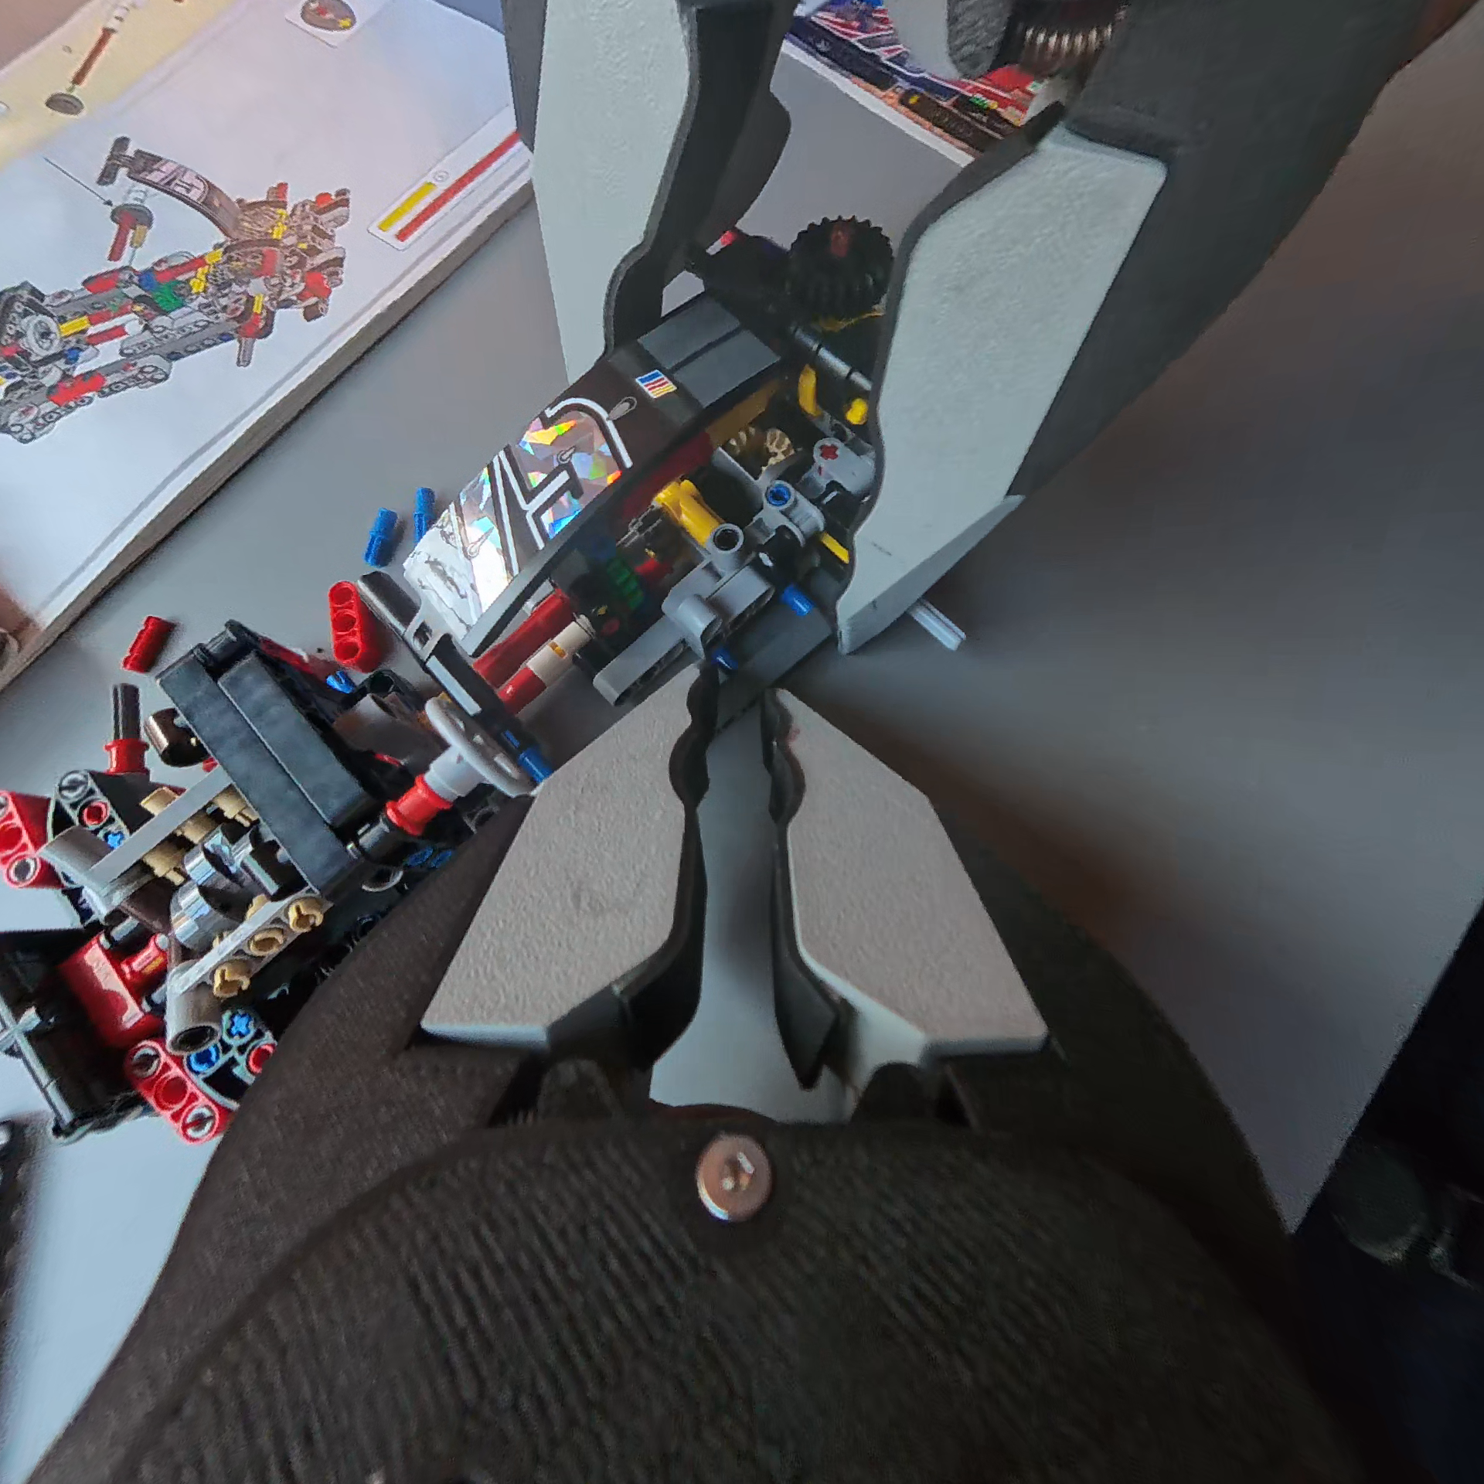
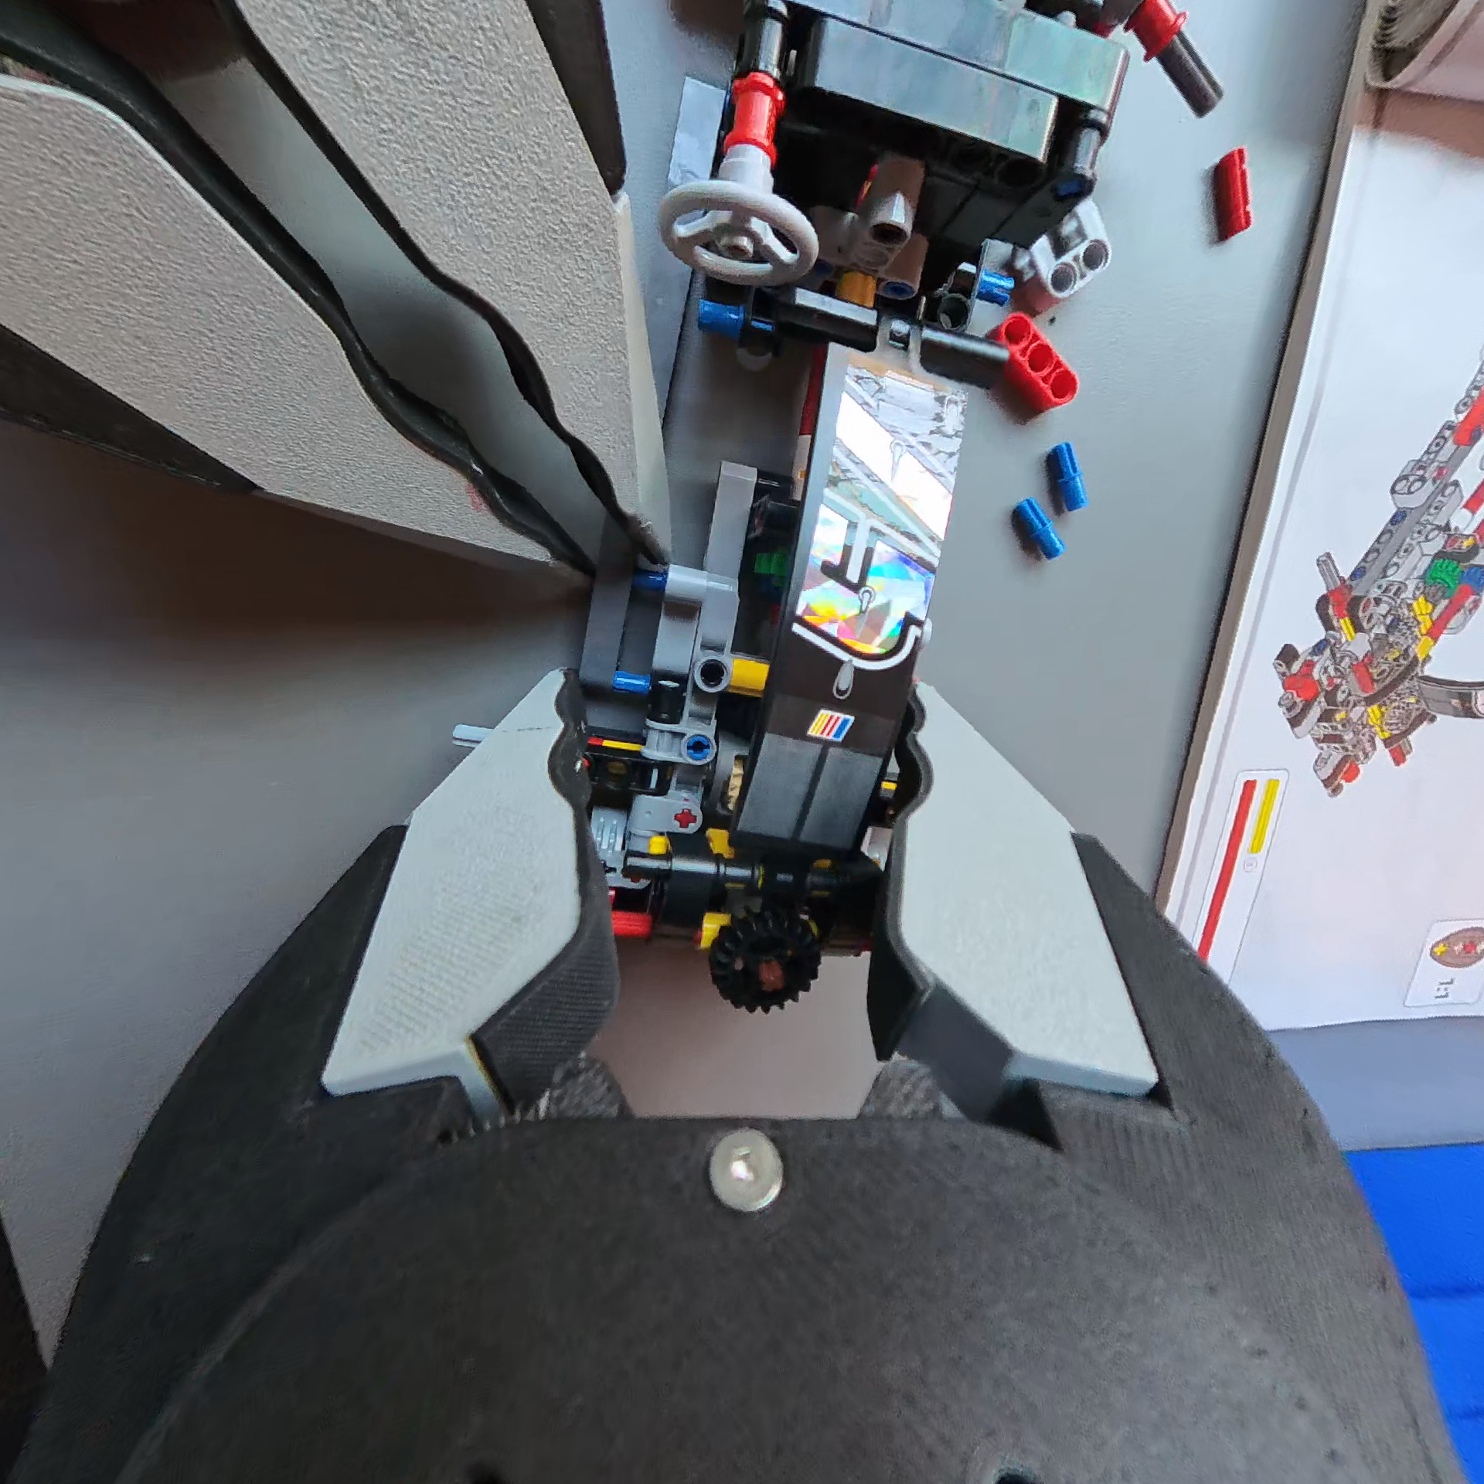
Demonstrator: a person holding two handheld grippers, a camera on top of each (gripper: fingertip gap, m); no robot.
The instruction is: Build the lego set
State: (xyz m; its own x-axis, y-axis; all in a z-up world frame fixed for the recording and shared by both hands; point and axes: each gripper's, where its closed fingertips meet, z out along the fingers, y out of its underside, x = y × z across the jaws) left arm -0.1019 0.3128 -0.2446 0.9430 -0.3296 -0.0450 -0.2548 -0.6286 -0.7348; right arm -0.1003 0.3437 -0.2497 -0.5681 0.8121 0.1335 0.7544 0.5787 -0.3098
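We hold the brick-built model (image 2: pixel 811 642) just above the grey table (image 2: pixel 281 723). The right tool (image 2: pixel 743 755) clamps its rear body; the left tool (image 1: pixel 735 699) pinches a dark side beam. It seems rigid, light, yet prone to separating; we grip structural beams.

Your left gripper (image 1: pixel 739 699) has its two fingers drawn almost together, tips pinching a dark grey beam (image 1: pixel 771 654) at the edge of the brick-built model (image 2: pixel 803 658). Its wavy black pads (image 1: pixel 695 723) run close side by side. Your right gripper (image 2: pixel 743 739) faces it from the opposite end, its fingers spread wide around the model's body, both pads (image 2: pixel 572 747) lying against its sides.
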